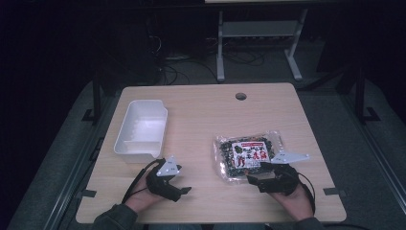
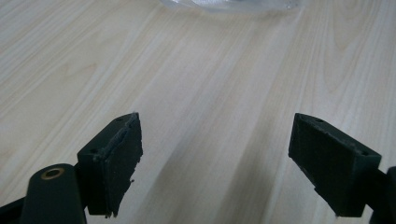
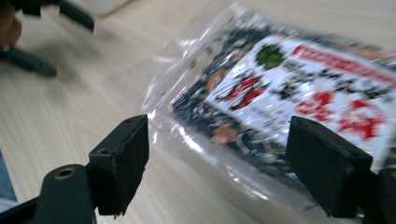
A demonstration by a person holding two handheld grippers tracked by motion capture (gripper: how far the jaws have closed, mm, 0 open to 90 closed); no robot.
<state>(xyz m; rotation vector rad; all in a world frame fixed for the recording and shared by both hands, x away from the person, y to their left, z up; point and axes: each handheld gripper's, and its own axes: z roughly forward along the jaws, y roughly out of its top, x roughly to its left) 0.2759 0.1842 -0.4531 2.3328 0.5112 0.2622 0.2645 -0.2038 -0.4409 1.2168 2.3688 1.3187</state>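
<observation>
Spanning most of the high view, the pale wooden table [image 1: 201, 120] carries two things: a white plastic bin [image 1: 141, 129] at its left, empty as far as can be seen, and a clear snack packet [image 1: 246, 154] with a red-and-white label lying flat right of centre — well apart from the bin. The right gripper [image 1: 258, 172] sits at the packet's near edge, its jaws spread wide with the crinkled plastic [image 3: 261, 107] between them but not yet pinched. The left gripper [image 1: 184, 191] rests over bare wood, jaws likewise wide and holding nothing. Judging by this, the work has barely begun — grasping, lifting and, probably, moving the packet to the bin all remain.
</observation>
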